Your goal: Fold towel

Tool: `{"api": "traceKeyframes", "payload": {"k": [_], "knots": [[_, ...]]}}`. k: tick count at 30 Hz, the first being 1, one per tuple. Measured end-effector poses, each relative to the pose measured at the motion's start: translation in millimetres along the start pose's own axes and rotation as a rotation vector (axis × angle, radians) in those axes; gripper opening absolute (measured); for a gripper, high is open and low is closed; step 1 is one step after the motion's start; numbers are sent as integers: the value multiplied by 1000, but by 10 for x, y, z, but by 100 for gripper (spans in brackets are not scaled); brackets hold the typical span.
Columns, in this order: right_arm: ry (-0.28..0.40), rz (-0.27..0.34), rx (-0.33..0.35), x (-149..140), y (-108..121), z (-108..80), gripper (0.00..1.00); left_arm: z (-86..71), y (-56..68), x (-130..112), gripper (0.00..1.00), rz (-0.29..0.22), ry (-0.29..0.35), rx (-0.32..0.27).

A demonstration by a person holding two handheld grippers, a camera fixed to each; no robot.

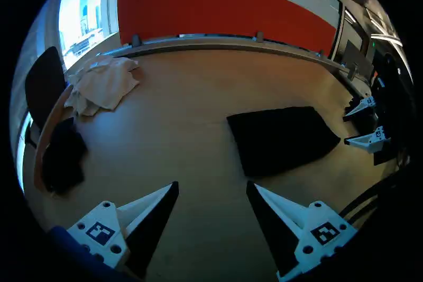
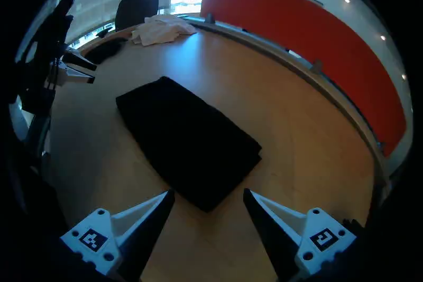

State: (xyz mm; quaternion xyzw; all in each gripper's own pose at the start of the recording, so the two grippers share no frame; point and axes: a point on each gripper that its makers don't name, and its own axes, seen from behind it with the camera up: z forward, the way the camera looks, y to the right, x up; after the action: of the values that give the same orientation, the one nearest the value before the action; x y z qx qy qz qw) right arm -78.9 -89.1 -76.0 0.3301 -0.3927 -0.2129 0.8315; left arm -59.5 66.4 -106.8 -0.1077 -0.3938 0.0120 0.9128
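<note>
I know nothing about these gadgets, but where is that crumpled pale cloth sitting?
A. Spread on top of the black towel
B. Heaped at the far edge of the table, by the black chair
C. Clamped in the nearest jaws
B: the pale crumpled cloth lies heaped at the far edge of the table beside the black chair, well apart from the black towel.

- Right gripper: body cut off at the left gripper view's edge.
- Dark heap on the table: possibly cloth, too dark to identify.
</note>
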Motion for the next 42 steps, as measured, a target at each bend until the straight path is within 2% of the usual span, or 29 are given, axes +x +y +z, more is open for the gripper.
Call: {"api": "traceKeyframes", "payload": {"k": [11, 19, 24, 33, 42], "knots": [[-39, -15, 27, -150, -17, 141, 100, -60, -122, -22, 95, -12, 2, 26], [-83, -16, 51, -336, -46, 241, 93, -94, -184, -80, 95, -25, -4, 36], [-113, 7, 62, -417, -69, 266, 80, -101, -215, -102, 95, -25, -6, 40], [-100, 35, 73, -362, -98, 279, 57, -109, -235, -128, 95, -28, -8, 41], [-110, 33, 89, -376, -125, 278, 21, -120, -250, -129, 95, -26, -7, 43]]}}
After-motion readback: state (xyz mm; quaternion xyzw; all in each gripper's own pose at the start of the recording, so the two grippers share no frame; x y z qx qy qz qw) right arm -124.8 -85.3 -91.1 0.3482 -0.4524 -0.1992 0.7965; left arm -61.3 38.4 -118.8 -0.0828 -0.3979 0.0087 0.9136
